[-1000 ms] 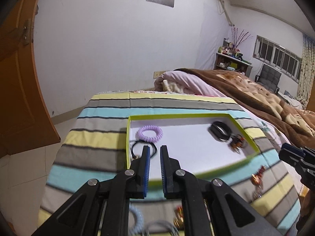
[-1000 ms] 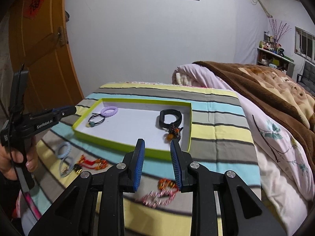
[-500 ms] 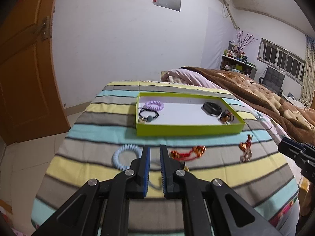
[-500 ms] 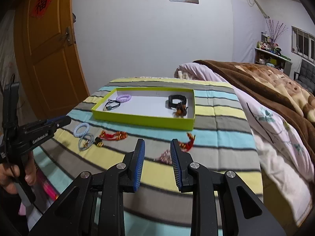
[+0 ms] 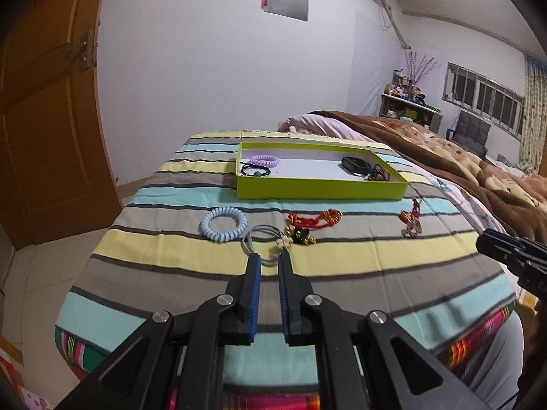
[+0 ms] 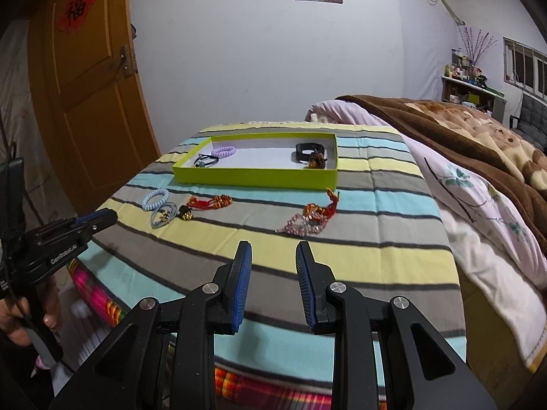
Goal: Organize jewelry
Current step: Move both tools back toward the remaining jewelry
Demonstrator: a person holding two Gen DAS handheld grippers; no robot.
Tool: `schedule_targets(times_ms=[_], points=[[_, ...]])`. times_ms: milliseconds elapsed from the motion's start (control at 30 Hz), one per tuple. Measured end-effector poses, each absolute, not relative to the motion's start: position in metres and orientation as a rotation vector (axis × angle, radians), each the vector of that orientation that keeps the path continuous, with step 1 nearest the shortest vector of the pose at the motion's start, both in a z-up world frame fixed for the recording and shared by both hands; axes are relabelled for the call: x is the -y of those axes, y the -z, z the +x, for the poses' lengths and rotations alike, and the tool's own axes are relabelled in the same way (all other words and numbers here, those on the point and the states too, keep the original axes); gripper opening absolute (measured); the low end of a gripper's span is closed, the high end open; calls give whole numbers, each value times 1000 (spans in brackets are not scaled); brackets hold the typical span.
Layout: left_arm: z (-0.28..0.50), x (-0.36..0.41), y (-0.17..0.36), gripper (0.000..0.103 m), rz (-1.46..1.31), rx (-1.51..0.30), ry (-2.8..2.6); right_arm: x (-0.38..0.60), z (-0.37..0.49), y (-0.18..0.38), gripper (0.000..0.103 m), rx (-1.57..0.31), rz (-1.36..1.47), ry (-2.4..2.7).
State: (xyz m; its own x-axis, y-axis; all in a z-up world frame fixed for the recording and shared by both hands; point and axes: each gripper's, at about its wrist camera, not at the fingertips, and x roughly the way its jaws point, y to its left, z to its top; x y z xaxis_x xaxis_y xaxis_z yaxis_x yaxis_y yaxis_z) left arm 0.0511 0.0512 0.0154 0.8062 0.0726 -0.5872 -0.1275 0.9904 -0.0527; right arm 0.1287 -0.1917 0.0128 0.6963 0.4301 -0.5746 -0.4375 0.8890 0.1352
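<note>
While both grippers hang over near edge of striped cloth (image 5: 212,249), neither grips anything: left gripper (image 5: 269,259) jaws parted by narrow gap, empty; right gripper (image 6: 273,249) jaws spread wider, empty. Green tray (image 5: 321,189) at far end holds purple coil tie (image 5: 264,161), black hair tie (image 5: 254,170), black band (image 5: 355,165). On cloth, near tray: blue coil tie (image 5: 224,223), grey hair tie (image 5: 263,239), red knotted bracelet (image 5: 316,220), pink beaded bracelet (image 6: 302,223).
</note>
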Motion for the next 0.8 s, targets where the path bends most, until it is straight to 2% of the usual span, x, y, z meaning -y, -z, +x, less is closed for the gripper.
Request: schedule_targets(times_ms=[667, 700, 733, 767, 800], points=[[72, -63, -4, 10, -153, -682, -66, 189, 143, -4, 28, -687, 2, -496], [74, -64, -4, 10, -155, -684, -67, 188, 145, -4, 29, -688, 5, -496], [77, -65, -3, 10, -159, -687, -69, 188, 148, -4, 35, -689, 7, -495], [81, -67, -2, 10, -163, -691, -72, 187, 151, -3, 45, -688, 11, -491], [84, -68, -1, 10, -166, -694, -75, 187, 153, -3, 48, -689, 15, -488]])
